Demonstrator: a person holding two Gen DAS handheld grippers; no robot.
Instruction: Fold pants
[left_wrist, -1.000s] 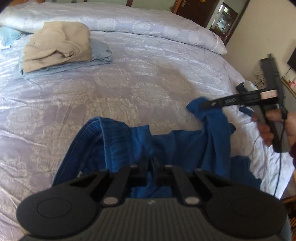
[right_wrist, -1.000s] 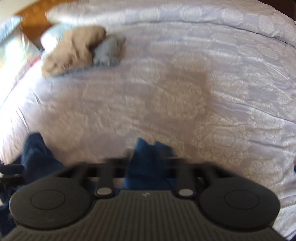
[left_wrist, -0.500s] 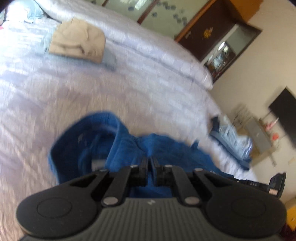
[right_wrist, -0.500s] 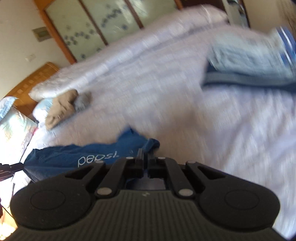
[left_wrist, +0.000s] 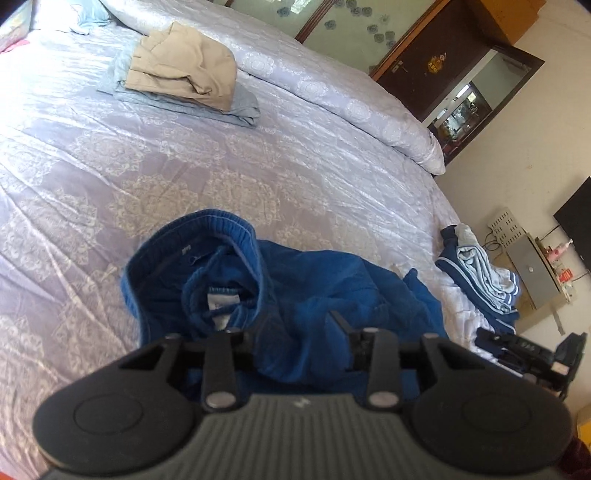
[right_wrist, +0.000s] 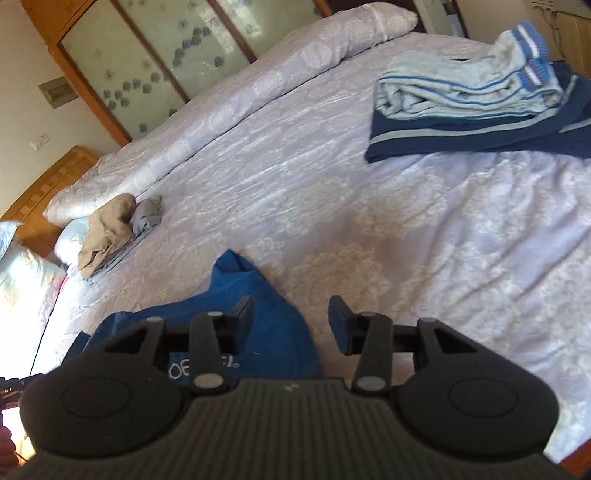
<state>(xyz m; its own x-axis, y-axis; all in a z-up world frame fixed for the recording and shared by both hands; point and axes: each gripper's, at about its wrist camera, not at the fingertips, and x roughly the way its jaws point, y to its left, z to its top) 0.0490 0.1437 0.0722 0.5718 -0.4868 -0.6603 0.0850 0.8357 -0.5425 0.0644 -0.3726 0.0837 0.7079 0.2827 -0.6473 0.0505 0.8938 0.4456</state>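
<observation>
Both grippers have let go: the left gripper (left_wrist: 297, 325) and right gripper (right_wrist: 291, 314) hover with fingers spread over the crumpled blue pants (left_wrist: 314, 291) on the bed (left_wrist: 184, 166), waistband toward the left.

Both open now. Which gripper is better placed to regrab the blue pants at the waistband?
Probably left. The left gripper hangs open over the blue pants, waistband just ahead. The right gripper sits at a leg end.
</observation>
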